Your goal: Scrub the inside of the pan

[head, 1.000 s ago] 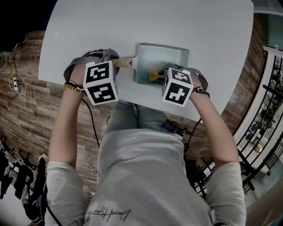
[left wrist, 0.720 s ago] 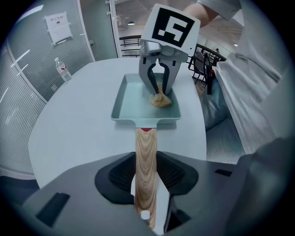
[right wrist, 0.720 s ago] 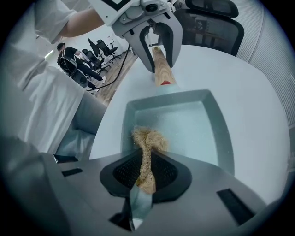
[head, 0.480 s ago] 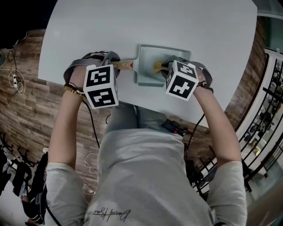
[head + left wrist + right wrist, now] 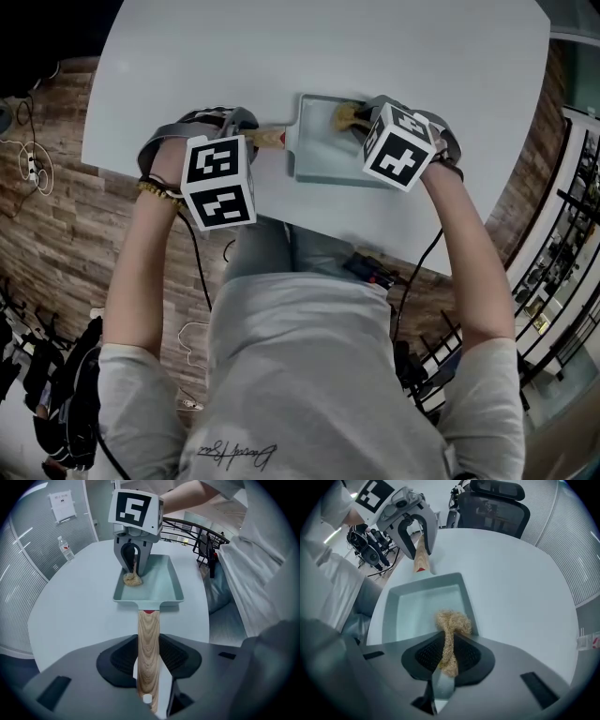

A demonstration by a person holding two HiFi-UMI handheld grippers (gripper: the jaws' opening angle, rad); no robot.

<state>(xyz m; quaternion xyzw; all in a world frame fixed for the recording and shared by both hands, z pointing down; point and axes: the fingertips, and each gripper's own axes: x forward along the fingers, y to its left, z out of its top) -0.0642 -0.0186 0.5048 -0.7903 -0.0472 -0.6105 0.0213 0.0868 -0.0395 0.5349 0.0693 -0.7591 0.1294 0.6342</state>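
Left gripper (image 5: 149, 656): you have its jaws clamped on the light wooden handle (image 5: 148, 639) of the pale grey-green rectangular pan (image 5: 161, 581). Rt gripper (image 5: 449, 654): jaws clamped on the tan fibre scrub wad (image 5: 453, 622). Wad sits inside the pan, tight vs. the long wall farthest from you. Pan floor is bare btwn wad and near wall. Pan lies nr the white round table's (image 5: 281, 56) edge on your side, w/ wide open tabletop beyond.

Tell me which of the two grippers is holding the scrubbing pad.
The right gripper: its jaws pinch the tan fibre scrubber inside the pan. The left gripper clamps the pan's wooden handle instead.
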